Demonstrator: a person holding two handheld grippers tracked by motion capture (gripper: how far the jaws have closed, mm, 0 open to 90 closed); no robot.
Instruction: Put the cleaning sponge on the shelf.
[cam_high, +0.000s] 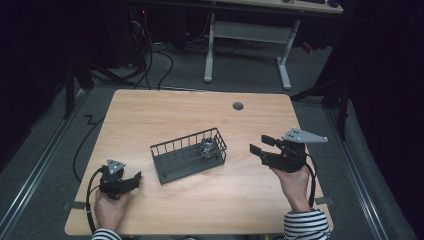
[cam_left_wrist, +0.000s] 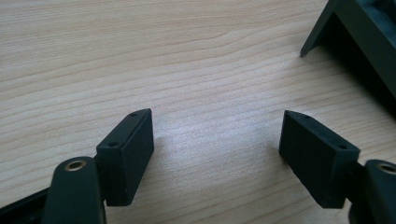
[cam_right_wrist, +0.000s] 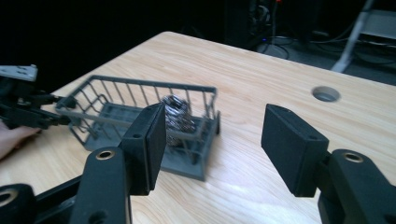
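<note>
A dark grey wire basket (cam_high: 175, 145) lies at an angle mid-table, with a crumpled shiny metallic object (cam_high: 206, 147) in its right end. My left gripper (cam_high: 136, 177) rests low on the table left of the basket, its jaws apart over bare wood (cam_left_wrist: 217, 140); a corner of the basket (cam_left_wrist: 359, 32) shows at upper right. My right gripper (cam_high: 261, 144) hovers right of the basket and points toward it. Its jaws stand apart with nothing between them (cam_right_wrist: 214, 135), and beyond them are the basket (cam_right_wrist: 154, 85) and the shiny object (cam_right_wrist: 176, 116).
The wooden table (cam_high: 200, 205) has a round cable hole (cam_high: 238, 106) at the back right. Behind it stand a white desk frame (cam_high: 210, 50) and floor cables (cam_high: 150, 60). Dark curtains close both sides.
</note>
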